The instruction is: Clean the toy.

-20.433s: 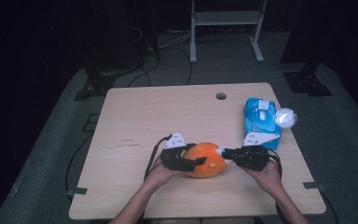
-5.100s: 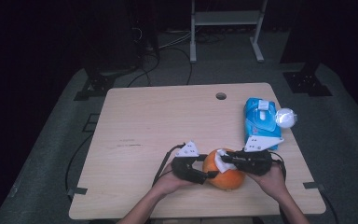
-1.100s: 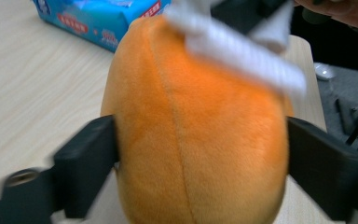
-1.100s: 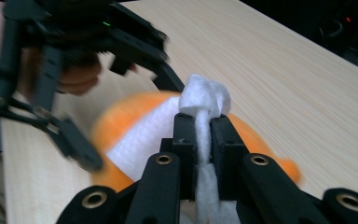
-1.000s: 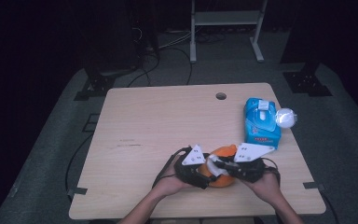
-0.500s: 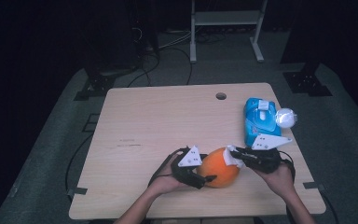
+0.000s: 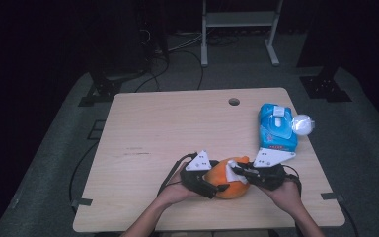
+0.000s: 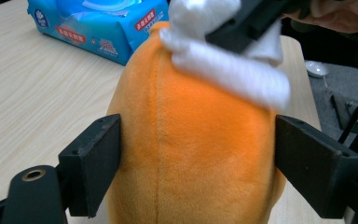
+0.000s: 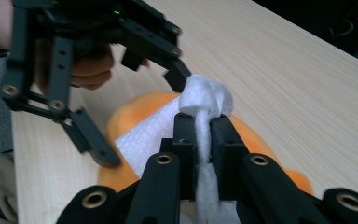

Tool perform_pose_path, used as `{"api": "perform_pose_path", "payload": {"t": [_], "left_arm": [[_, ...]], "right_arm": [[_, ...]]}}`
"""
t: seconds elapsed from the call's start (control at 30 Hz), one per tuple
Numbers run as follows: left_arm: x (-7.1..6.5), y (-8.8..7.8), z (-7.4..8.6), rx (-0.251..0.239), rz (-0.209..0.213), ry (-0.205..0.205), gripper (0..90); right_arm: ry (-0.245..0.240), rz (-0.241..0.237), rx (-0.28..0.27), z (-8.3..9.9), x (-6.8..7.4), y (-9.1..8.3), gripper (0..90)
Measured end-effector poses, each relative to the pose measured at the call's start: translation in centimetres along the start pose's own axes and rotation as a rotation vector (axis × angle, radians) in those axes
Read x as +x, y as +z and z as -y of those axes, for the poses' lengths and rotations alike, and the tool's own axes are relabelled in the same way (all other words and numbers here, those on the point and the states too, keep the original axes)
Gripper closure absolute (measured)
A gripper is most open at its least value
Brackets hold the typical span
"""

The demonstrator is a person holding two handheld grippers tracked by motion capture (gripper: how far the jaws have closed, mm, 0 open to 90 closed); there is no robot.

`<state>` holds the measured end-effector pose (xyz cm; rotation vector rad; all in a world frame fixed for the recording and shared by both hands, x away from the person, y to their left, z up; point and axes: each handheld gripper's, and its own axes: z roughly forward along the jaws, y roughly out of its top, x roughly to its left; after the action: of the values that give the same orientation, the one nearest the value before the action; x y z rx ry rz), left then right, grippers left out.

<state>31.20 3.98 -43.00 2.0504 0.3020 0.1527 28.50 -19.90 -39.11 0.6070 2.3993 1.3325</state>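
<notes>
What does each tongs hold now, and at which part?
The right tongs is shut on the white wipe, pinching a bunched fold. The left tongs has just been opening; its jaws flank the sides of the orange plush toy.

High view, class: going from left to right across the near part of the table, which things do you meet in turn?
Left claw → orange plush toy → white wipe → right claw, shut on the wipe → blue wipes pack → small white ball-like thing at the table's right edge.
</notes>
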Motion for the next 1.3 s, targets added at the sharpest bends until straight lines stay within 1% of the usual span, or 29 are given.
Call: {"api": "perform_pose_path", "payload": {"t": [0.07,0.13,0.17,0.2,0.27,0.33,0.4,0.43,0.5,0.53,0.57,0.6,0.63,0.7,0.77,0.83,0.93,1.0,1.07,1.13,1.2,1.27,1.3], "left_arm": [[0.0,-0.1,0.0,0.002,-0.004,0.013,18.8],[0.0,-0.2,0.1,0.005,-0.004,0.026,22.6],[0.0,-0.2,0.1,0.005,-0.006,0.023,23.5],[0.0,-0.2,0.1,0.009,-0.011,0.03,24.1],[0.2,-0.3,0.2,0.017,-0.013,0.032,25.2],[0.6,-0.5,0.3,0.021,-0.01,0.017,25.1],[0.9,-0.5,0.3,0.016,0.003,-0.011,23.4],[1.0,-0.4,0.1,0.017,0.007,-0.031,19.7],[0.8,-0.1,-0.2,0.0,0.013,-0.064,11.5],[0.7,0.1,-0.3,-0.006,0.021,-0.065,10.4],[0.6,0.2,-0.3,0.005,0.014,-0.052,10.4],[0.6,0.2,-0.3,0.005,0.014,-0.052,12.1],[0.5,0.0,-0.1,0.031,0.019,-0.018,17.4],[0.6,-0.3,0.1,0.028,0.022,-0.014,22.9],[0.7,-0.4,0.2,0.032,0.022,-0.008,26.0],[0.7,-0.4,0.3,0.03,0.023,-0.014,26.2],[0.8,-0.5,0.4,0.031,0.032,-0.004,27.2],[0.9,-0.7,0.5,0.04,0.035,0.013,29.2],[1.0,-0.9,0.6,0.047,0.041,0.022,30.7],[1.2,-1.2,0.8,0.054,0.052,0.018,30.9],[1.4,-1.3,0.9,0.051,0.059,0.013,30.8],[1.3,-1.2,0.8,0.055,0.058,0.01,28.0],[1.3,-1.1,0.6,0.059,0.053,0.001,22.6]], "right_arm": [[-0.018,-0.012,0.0,-0.3,0.3,0.2,81.2],[-0.018,-0.013,0.003,-0.4,0.3,0.2,81.2],[-0.01,-0.014,0.0,-0.3,0.0,0.0,81.2],[-0.002,-0.012,-0.002,-0.2,-0.3,-0.1,81.2],[0.011,0.006,0.002,0.1,-0.8,-0.4,81.2],[0.023,0.021,0.0,0.5,-1.4,-0.7,81.2],[0.038,0.021,0.003,0.8,-1.7,-0.8,81.2],[0.037,0.022,0.007,0.8,-1.7,-0.7,81.2],[0.021,0.023,0.014,0.4,-1.4,-0.6,81.2],[0.018,0.01,0.01,0.3,-1.1,-0.4,81.2],[0.016,-0.01,0.002,0.1,-0.9,-0.2,81.2],[0.005,-0.02,-0.001,-0.1,-0.5,0.0,81.1],[-0.013,-0.026,0.002,-0.2,0.0,0.2,81.1],[-0.022,-0.03,0.007,-0.4,0.3,0.4,81.1],[-0.018,-0.033,0.003,-0.4,0.0,0.3,81.2],[-0.009,-0.026,0.001,-0.1,-0.4,0.1,81.1],[0.005,-0.012,-0.001,0.3,-0.9,-0.2,81.1],[0.006,-0.001,0.002,0.5,-1.1,-0.4,81.2],[0.001,0.02,0.009,0.7,-1.4,-0.6,81.1],[0.025,0.034,0.01,1.0,-1.9,-0.9,81.1],[0.051,0.028,0.002,1.3,-2.1,-0.9,81.1],[0.054,0.025,-0.002,1.3,-1.9,-0.8,81.1],[0.044,0.023,0.0,1.1,-1.6,-0.6,81.1]]}}
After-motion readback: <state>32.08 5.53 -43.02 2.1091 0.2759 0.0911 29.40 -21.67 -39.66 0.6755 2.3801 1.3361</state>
